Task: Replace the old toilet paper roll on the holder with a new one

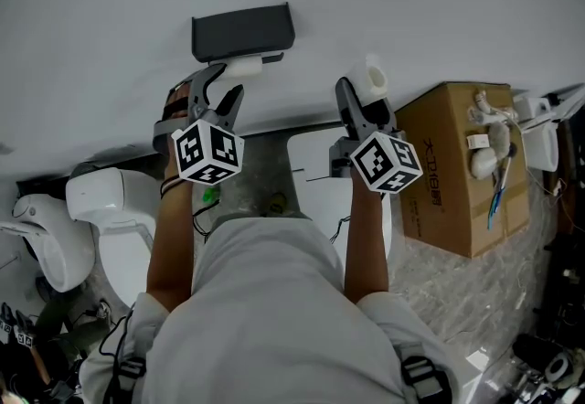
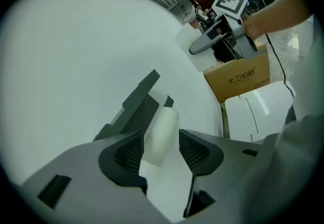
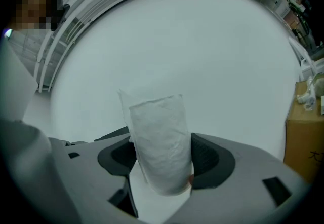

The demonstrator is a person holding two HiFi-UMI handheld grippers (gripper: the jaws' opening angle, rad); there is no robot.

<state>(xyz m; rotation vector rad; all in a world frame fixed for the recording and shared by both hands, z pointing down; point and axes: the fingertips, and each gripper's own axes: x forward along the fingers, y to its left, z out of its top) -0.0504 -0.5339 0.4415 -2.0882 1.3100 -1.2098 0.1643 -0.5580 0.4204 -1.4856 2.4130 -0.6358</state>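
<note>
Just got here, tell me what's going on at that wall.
A person works with tongs in each hand, facing a dark grey wall-mounted holder. The left tongs stand open around the slim white roll on that holder, pads not pressing it. The right tongs are clamped on a white toilet paper roll, held up beside the holder. The swap has not happened yet: the slim roll sits on the holder.

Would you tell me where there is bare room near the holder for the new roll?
Bare wall lies left of the holder, and between it and the cardboard box, above the right gripper and new roll. Crowded under the holder: the open left gripper at the old roll.
</note>
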